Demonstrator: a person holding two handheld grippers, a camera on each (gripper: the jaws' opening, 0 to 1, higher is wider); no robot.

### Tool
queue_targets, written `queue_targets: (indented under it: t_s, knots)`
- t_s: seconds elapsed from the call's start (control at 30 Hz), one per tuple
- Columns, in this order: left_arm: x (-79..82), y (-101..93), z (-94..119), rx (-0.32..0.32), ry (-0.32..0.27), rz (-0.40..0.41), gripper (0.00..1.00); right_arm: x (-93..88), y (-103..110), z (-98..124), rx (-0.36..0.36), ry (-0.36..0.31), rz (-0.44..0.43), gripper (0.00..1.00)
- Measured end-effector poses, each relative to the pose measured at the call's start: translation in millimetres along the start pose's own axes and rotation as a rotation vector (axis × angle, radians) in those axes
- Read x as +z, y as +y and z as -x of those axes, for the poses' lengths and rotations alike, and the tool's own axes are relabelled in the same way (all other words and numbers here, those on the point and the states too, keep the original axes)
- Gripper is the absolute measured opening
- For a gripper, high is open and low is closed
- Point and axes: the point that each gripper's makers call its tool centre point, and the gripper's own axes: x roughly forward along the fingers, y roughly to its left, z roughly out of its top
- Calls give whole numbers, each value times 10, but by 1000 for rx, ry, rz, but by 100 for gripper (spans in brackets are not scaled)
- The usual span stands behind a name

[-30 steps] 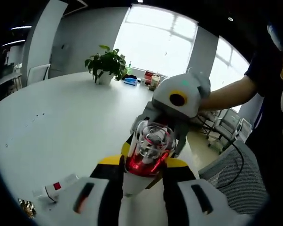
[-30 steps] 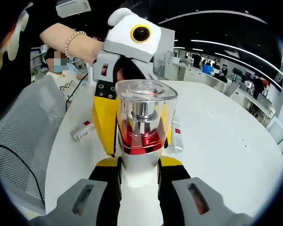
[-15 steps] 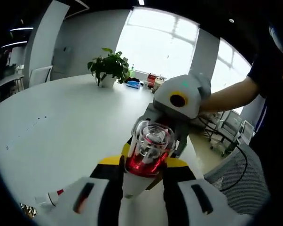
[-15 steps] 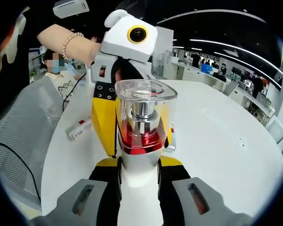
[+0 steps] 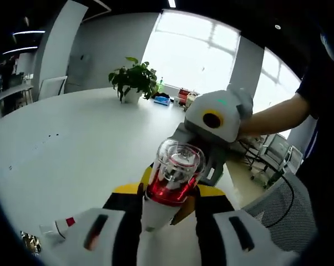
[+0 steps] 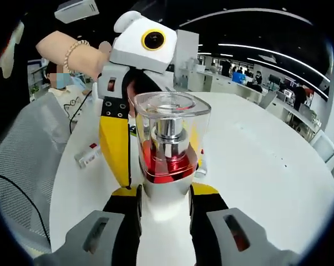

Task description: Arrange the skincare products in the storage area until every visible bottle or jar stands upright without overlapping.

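One bottle (image 6: 167, 152), white-bodied with a red collar and clear cap, is clamped from both ends above the white counter (image 5: 72, 144): the right gripper (image 6: 164, 194) jaws grip its white body, and the left gripper (image 5: 168, 202) jaws grip it too. Two small white tubes with red labels lie on the counter, one (image 6: 86, 157) left of the bottle, one (image 6: 201, 163) right. One potted plant (image 5: 133, 82) stands far back.
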Motion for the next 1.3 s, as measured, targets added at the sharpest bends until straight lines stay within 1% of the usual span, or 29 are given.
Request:
queue_targets:
  t_s: [0.17,0.27,0.5,0.77,0.93,1.03,1.1,1.2,1.3]
  knots:
    - [-6,44,66,30,-9,12,34,31,-8,22,-20,-11,-15,39]
    - [-24,32,104,46,-10,22,35,18,-21,34,-36,-7,-15,42]
    - [-51,39,228,93,-27,49,39,23,61,89,-72,-13,-52,48]
    - [-119,34,356,147,-34,79,51,74,140,157,-103,-37,-86,52]
    - [-168,11,445,181,-38,101,56,115,189,183,-137,-53,-125,59]
    - [-194,7,529,209,-42,108,60,132,200,185,-154,-66,-138,62]
    - [-196,1,585,224,-50,115,61,154,214,197,-167,-78,-163,64]
    - [-215,-32,656,246,-57,127,64,141,204,210,-193,-76,-173,69]
    - [-250,-41,741,273,-72,142,67,150,237,247,-224,-81,-183,72]
